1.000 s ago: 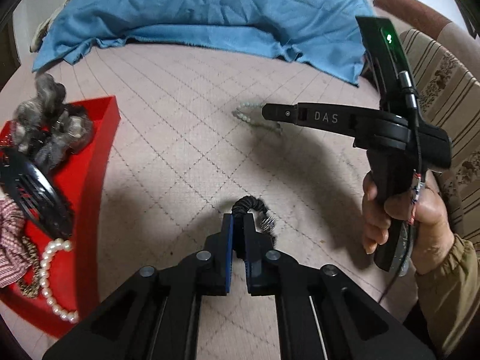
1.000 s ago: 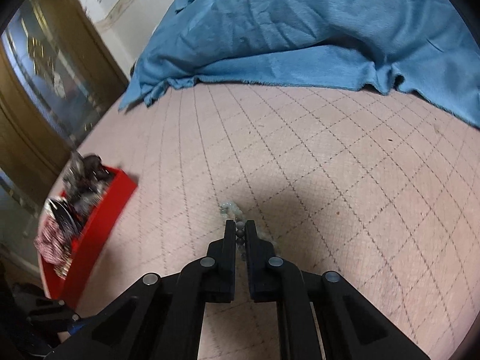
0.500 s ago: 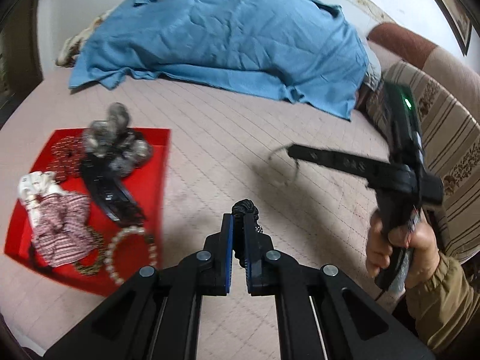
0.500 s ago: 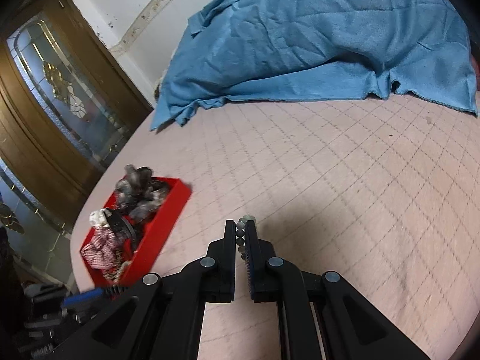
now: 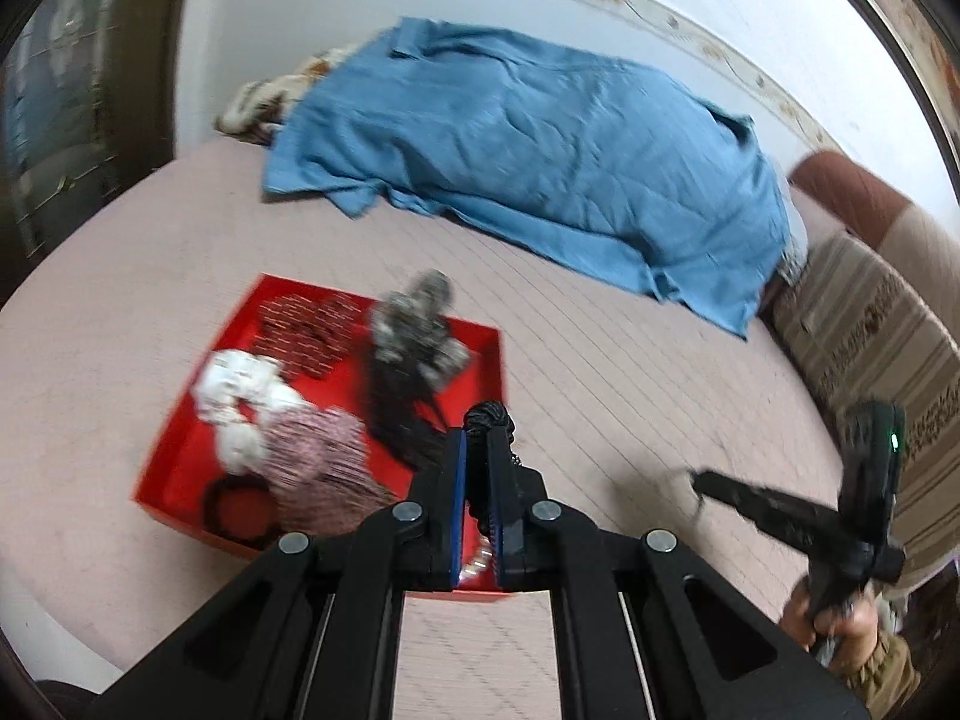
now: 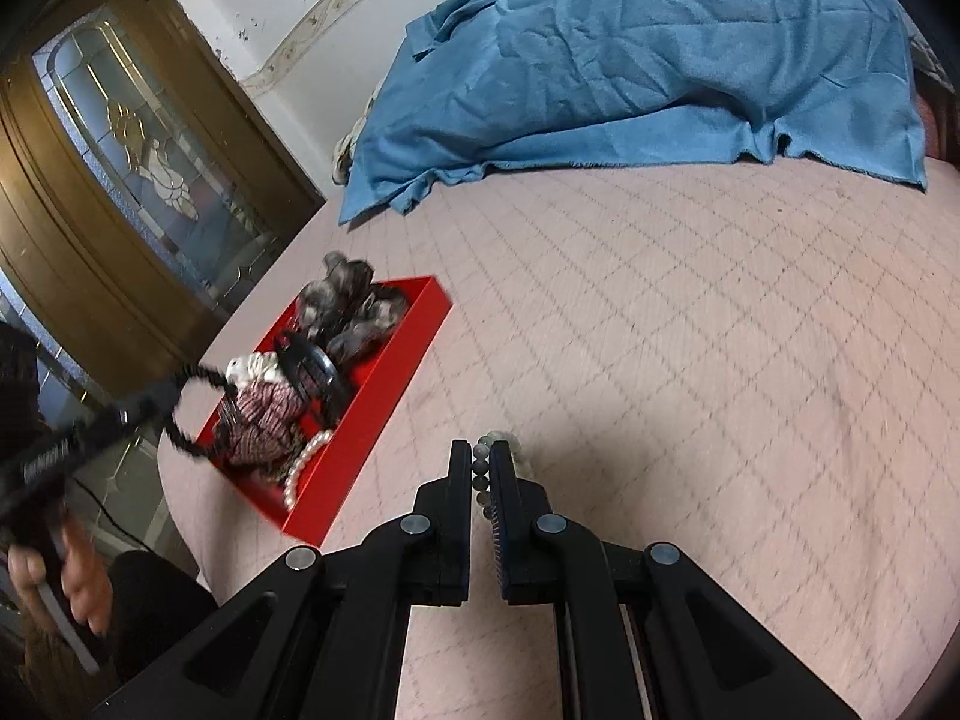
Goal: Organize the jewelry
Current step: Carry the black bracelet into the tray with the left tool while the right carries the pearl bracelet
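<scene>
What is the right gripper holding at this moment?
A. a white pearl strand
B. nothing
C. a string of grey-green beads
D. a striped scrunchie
C: in the right wrist view the right gripper is shut on the grey-green beads between its fingers, while the pearl strand and striped scrunchie lie in the red tray.

Red tray (image 5: 180,450), blue cloth (image 6: 660,60), pink diamond-quilted bed (image 6: 690,330), white pearl string (image 6: 303,459), black braided bracelet (image 5: 489,417), grey-green bead bracelet (image 6: 480,465), striped brown cushion (image 5: 870,330)
</scene>
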`<state>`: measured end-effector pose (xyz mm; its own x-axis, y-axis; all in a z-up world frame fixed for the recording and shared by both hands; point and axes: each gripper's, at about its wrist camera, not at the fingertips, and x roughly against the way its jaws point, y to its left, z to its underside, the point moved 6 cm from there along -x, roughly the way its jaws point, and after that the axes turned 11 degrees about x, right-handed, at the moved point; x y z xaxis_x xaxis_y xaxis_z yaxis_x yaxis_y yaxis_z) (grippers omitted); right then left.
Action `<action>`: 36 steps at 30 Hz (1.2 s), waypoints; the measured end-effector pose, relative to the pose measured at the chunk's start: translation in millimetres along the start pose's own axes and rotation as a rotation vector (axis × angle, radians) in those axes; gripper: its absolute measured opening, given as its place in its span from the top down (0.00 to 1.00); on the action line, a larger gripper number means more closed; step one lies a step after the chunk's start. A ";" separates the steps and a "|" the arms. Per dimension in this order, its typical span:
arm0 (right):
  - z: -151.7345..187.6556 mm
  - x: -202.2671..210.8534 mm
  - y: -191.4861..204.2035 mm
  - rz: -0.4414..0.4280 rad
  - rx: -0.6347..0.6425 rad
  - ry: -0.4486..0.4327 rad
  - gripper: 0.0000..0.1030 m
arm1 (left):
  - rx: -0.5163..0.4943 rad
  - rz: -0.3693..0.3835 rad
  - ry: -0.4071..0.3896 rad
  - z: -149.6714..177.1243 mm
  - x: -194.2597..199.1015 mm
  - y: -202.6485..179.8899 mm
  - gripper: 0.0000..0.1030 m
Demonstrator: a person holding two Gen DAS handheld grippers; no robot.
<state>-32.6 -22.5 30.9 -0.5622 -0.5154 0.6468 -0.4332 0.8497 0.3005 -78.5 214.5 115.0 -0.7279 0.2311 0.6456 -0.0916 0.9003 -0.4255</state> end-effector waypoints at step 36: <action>-75.5 -64.5 127.4 0.043 0.207 0.103 0.93 | 0.132 0.071 0.024 -66.7 -64.6 84.7 0.94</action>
<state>1.6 127.4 80.4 -0.5135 -0.4559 0.7269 -0.5513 0.8245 0.1277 6.1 300.4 79.5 -0.7191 0.3032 0.6253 -0.1302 0.8251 -0.5498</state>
